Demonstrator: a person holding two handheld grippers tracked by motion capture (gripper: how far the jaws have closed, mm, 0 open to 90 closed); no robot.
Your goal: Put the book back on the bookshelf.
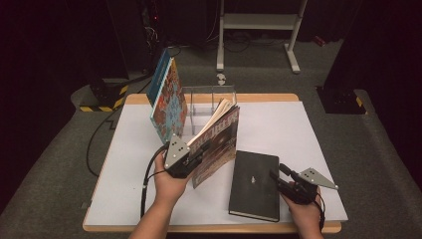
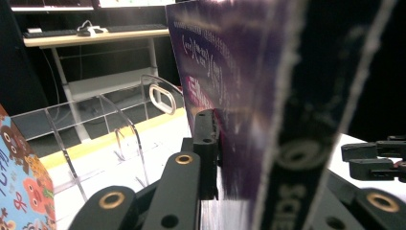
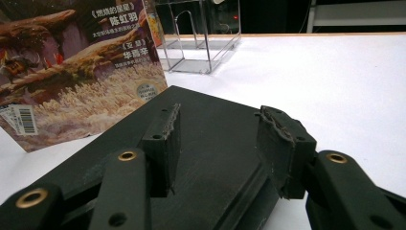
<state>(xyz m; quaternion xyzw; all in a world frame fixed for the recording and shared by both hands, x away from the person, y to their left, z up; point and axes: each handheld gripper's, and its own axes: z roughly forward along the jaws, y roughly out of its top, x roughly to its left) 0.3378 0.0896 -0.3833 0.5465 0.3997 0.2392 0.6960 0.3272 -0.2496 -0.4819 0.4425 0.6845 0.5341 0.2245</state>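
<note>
Left tongs (image 1: 196, 152) pinching a magazine (image 1: 217, 142) near its lower spine, jaws pressed onto the cover from both sides, seen plainly in the left gripper view with the purple cover (image 2: 249, 96) clamped between the pads. Magazine held upright and tilted, lower corner near the white tabletop (image 1: 298, 129), pages fanning at the top edge, just in front of a clear acrylic rack (image 1: 209, 102) at the far middle of the tabletop. Leaning at the rack's left end: a colourful patterned book (image 1: 168, 99), standing on edge, well above the tabletop's surface line.

Right tongs (image 1: 276, 175) spread, jaws parted with nothing between the pads, hovering low over the near right edge of a black notebook (image 1: 255, 184). Notebook lying flat on the tabletop, closed, just right of the magazine, apart from the rack. In the right gripper view, black cover (image 3: 210, 129) beneath both pads; whether touching it or just above, cannot tell. Magazine's illustrated back cover (image 3: 81, 72) standing just beyond the notebook's far left corner.
</note>
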